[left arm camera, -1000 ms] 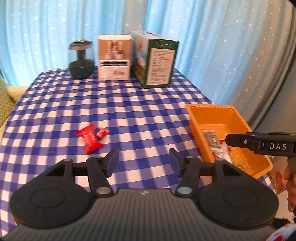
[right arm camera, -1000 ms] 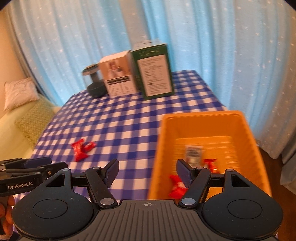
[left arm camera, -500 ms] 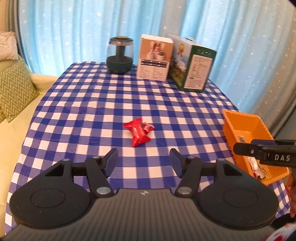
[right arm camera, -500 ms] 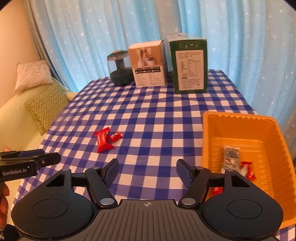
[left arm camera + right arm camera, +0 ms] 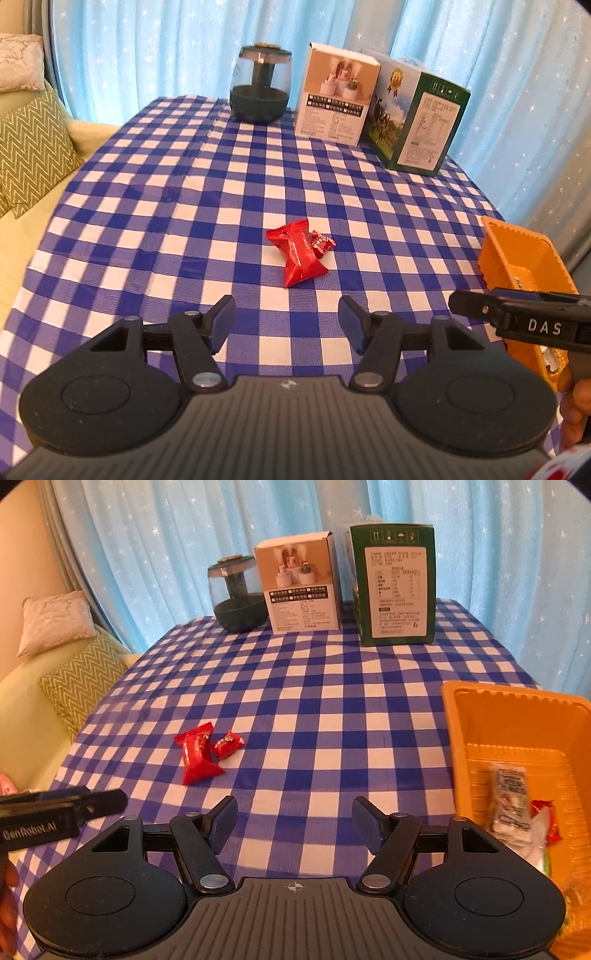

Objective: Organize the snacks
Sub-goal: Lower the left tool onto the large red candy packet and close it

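Note:
A large red snack packet and a small red candy lie side by side on the checked tablecloth; both also show in the right wrist view, the packet and the candy. My left gripper is open and empty, just short of the packet. My right gripper is open and empty over the cloth, left of the orange tray. The tray holds a white packet and red candies. It also shows at the right edge of the left wrist view.
At the far edge stand a dark glass jar, a beige box and a green box. A sofa with a zigzag cushion is to the left. Blue curtains hang behind.
Both grippers swung left: the red packet moved from left of the left gripper to straight ahead of it, and the tray slid from under the right gripper to its right.

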Motion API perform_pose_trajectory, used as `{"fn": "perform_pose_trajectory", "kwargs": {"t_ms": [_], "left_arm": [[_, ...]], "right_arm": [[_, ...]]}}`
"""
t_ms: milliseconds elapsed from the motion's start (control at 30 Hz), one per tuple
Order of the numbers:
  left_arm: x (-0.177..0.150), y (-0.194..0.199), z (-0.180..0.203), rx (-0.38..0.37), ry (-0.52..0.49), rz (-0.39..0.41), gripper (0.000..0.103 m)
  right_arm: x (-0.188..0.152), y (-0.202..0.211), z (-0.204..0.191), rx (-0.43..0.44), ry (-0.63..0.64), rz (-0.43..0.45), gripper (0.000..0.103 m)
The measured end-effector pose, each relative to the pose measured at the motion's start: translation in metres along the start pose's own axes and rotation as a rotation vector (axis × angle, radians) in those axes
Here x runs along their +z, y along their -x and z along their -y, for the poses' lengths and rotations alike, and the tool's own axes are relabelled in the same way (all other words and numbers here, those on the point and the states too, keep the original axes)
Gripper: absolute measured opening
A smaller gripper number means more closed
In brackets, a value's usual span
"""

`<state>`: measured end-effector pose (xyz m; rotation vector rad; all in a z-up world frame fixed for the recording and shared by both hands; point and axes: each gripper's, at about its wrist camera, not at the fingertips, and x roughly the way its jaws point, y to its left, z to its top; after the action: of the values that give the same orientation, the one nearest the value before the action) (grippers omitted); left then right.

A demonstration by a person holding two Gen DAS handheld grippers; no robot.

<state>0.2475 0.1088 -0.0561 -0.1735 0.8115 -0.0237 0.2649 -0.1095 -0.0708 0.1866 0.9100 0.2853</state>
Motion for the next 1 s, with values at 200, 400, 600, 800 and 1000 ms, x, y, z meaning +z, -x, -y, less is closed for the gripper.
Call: {"fn": "perform_pose_trajectory", "kwargs": {"t_ms": [200, 400, 600, 800, 1000], "left_arm": [[0.000, -0.029, 0.003, -0.013, -0.006, -0.011, 0.058], [0.006, -0.057, 0.002, -0.027, 0.008, -0.013, 0.056], [0.017, -0.080, -0.005, -0.054, 0.029, -0.005, 0.051], [0.028, -0.097, -0.006, -0.075, 0.039, -0.007, 0.043], [0.034, -0.107, -0.006, -0.062, 0.017, -0.012, 0.036]], "right_arm": [[0.010, -0.028, 0.001, 0.024, -0.008, -0.004, 0.068], [0.021, -0.051, 0.004, 0.028, -0.013, -0.002, 0.068], [0.030, -0.068, 0.013, 0.024, -0.046, -0.001, 0.068], [0.031, -0.076, 0.019, 0.027, -0.073, -0.012, 0.068], [0.032, -0.079, 0.014, 0.042, -0.064, -0.014, 0.068]]}}
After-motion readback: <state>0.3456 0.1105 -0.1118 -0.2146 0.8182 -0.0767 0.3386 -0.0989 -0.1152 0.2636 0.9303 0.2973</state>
